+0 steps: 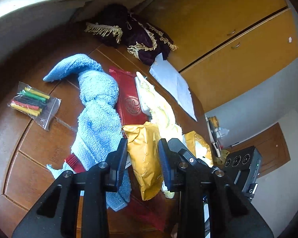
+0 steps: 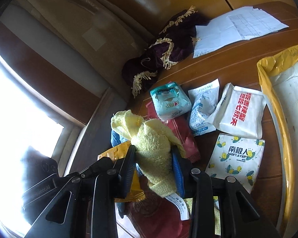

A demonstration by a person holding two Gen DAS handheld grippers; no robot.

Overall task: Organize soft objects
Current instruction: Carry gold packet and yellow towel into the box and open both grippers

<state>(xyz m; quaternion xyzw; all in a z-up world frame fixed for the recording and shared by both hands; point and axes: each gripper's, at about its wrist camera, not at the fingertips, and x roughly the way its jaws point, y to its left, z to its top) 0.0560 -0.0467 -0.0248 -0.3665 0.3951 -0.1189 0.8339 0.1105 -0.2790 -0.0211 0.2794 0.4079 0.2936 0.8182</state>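
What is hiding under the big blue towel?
A red packet pokes out from under the blue towel along one edge, and a ribbed red piece shows at its near end. The towel covers whatever else lies on the wooden table beneath.

Bare desk (image 1: 35, 148) lay open left of the blue towel (image 1: 97, 117); bagged tubes (image 1: 32, 103) sat there. Packets (image 2: 224, 115) crowded the desk's right side beside the yellow bag (image 2: 278, 99).

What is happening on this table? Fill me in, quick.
A person is sorting soft things with two handheld grippers. The right gripper is shut on a yellow towel, held above the clutter. The left gripper is shut on a golden-yellow pouch. A blue towel lies twisted on the wooden table, untouched.
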